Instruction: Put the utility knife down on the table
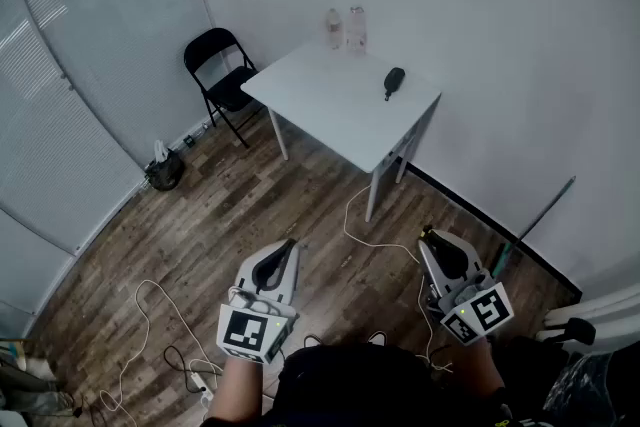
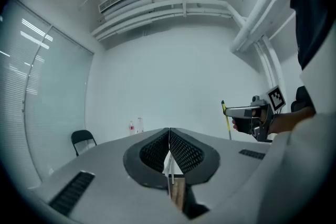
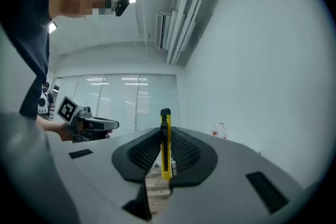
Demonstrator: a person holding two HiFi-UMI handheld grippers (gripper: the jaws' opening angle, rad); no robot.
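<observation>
A yellow utility knife (image 3: 165, 144) with a black tip stands upright between the jaws of my right gripper (image 3: 165, 136), which is shut on it. In the head view that gripper (image 1: 429, 239) hangs low over the wood floor at the right, with the knife's yellow tip (image 1: 425, 234) just showing. My left gripper (image 1: 289, 247) is level with it at the left. Its jaws are shut with nothing between them (image 2: 169, 132). The white table (image 1: 330, 105) stands well ahead, by the far wall. From the left gripper view, the knife (image 2: 224, 113) pokes out of the right gripper.
A small black object (image 1: 394, 82) and two bottles (image 1: 345, 28) are on the table. A black folding chair (image 1: 222, 70) stands to its left. Cables (image 1: 372, 237) trail over the floor, a dark bag (image 1: 164, 171) sits by the blinds, and a pole (image 1: 537, 212) leans at the right wall.
</observation>
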